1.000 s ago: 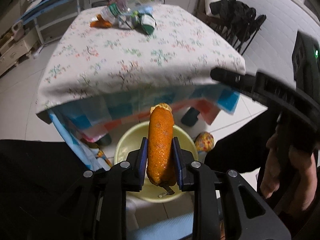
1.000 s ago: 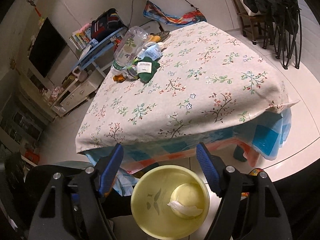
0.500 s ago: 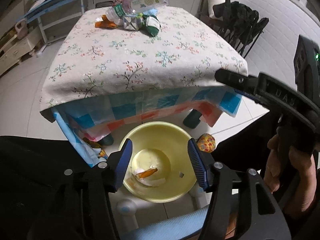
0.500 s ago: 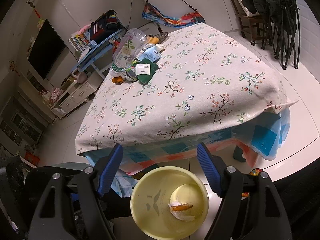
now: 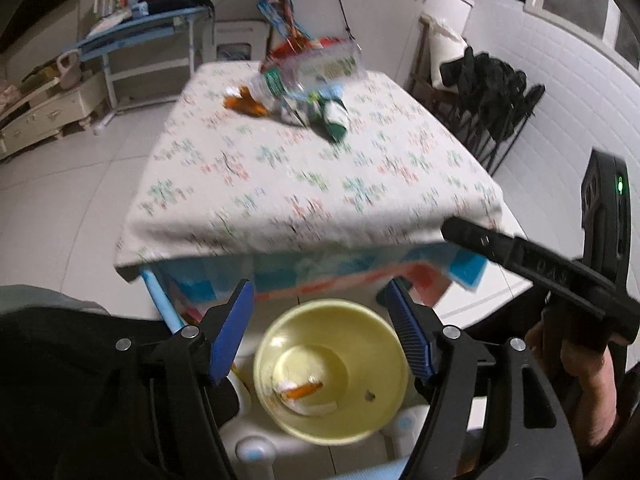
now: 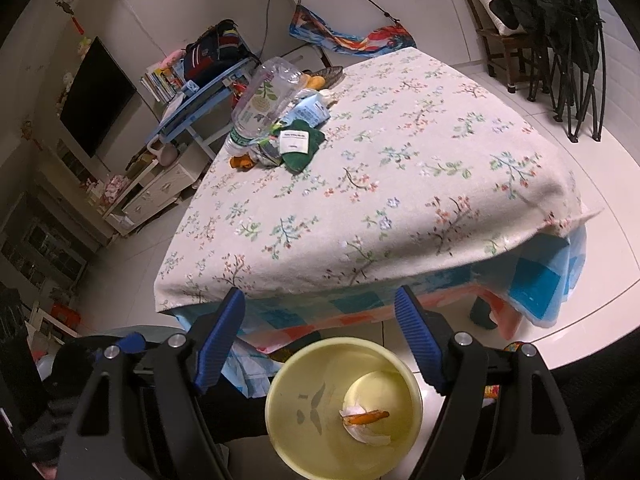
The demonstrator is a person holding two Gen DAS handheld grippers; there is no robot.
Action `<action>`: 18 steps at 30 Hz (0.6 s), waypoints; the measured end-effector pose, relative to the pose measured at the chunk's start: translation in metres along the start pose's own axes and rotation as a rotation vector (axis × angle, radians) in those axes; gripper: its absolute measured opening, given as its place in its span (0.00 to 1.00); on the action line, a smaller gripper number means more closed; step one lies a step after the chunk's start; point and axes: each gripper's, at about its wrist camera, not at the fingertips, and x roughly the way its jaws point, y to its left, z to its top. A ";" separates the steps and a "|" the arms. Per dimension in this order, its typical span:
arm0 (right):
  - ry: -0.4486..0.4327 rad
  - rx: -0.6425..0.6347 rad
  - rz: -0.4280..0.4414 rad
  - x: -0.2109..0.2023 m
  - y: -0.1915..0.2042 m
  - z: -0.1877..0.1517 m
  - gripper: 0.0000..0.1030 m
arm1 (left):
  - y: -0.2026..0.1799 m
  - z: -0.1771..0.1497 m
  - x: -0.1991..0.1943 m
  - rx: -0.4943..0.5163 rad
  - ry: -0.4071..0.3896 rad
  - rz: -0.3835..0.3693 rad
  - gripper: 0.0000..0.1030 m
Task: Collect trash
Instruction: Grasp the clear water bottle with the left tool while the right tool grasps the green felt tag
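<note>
Two grippers hang over the yellow bin [image 5: 332, 368] on the floor at the near edge of the table [image 5: 280, 184], both w/ nothing between the pads. Left gripper [image 5: 324, 328]: blue fingers [image 5: 232, 332] spread wide, bin mouth showing in the gap. In the bin bottom lie an orange peel [image 5: 306, 390] and a white scrap [image 5: 312, 406], touching. Right gripper [image 6: 320, 332]: fingers spread just as wide, above the same bin [image 6: 344, 404]; peel [image 6: 368, 417] sits on top of the white scrap [image 6: 370, 434]. On the table's far left, rest of the trash is piled: clear plastic bottle [image 6: 264, 108] tilted over a green pouch [image 6: 300, 146], a blue-white carton [image 6: 310, 110] and an orange bit [image 6: 240, 162] at the pile's left end. Floral cloth [image 6: 400, 184] covers the tabletop, w/ a blue-checked cloth hanging below it. Far right, black folded chairs [image 6: 560, 40] stand by the wall.
</note>
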 end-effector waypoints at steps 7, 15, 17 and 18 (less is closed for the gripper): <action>-0.009 -0.034 0.009 0.017 0.014 0.028 0.72 | 0.015 0.044 -0.004 0.024 -0.090 0.017 0.69; 0.010 -0.064 -0.001 0.063 0.022 0.069 0.72 | 0.025 0.095 0.019 0.081 -0.146 0.019 0.74; 0.016 -0.072 -0.005 0.075 0.024 0.078 0.72 | 0.028 0.105 0.026 0.079 -0.149 0.017 0.74; 0.021 -0.075 -0.003 0.082 0.025 0.082 0.72 | 0.030 0.108 0.029 0.078 -0.151 0.013 0.74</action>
